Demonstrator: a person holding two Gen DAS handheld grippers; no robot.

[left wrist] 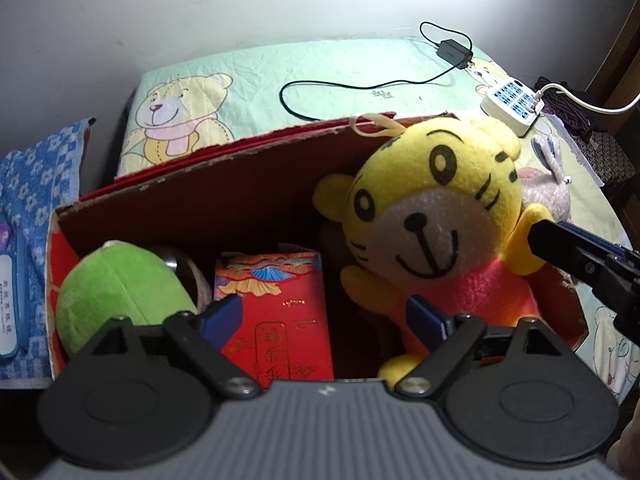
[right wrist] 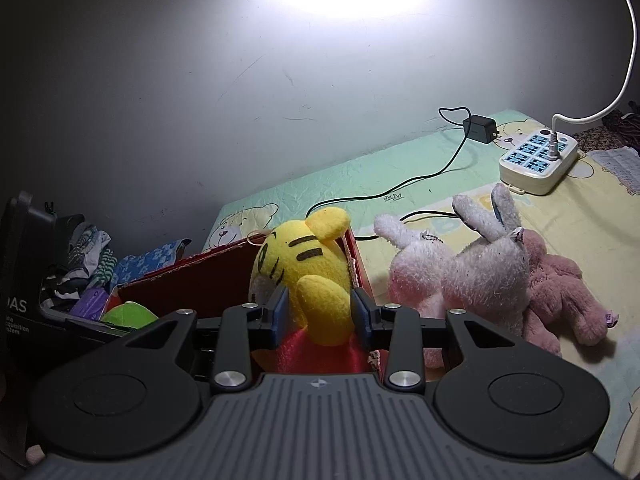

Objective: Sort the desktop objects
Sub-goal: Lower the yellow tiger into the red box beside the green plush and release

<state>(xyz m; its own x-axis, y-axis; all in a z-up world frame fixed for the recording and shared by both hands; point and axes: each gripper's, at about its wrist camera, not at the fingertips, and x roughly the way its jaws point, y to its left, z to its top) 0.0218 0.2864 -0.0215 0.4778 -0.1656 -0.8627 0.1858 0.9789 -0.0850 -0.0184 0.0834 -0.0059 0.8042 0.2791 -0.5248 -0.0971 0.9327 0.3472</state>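
On the cartoon-bear bedsheet (right wrist: pixel 460 184), the red cardboard box (left wrist: pixel 224 204) serves as the sorting bin, standing near the sheet's left edge. The yellow tiger plush (left wrist: pixel 432 216) leans in the box's right corner because the right gripper (right wrist: pixel 320 310) is clamped on its arm, likely lowering it in. The left gripper (left wrist: pixel 324 322) hangs spread and empty over the red packet (left wrist: pixel 276 312) and green plush (left wrist: pixel 116 284). Two pink plush rabbits (right wrist: pixel 480 272) wait outside beside the box's right wall.

Yellow tiger plush (left wrist: pixel 432 216) in red box (left wrist: pixel 224 196), green plush (left wrist: pixel 120 284) beside.
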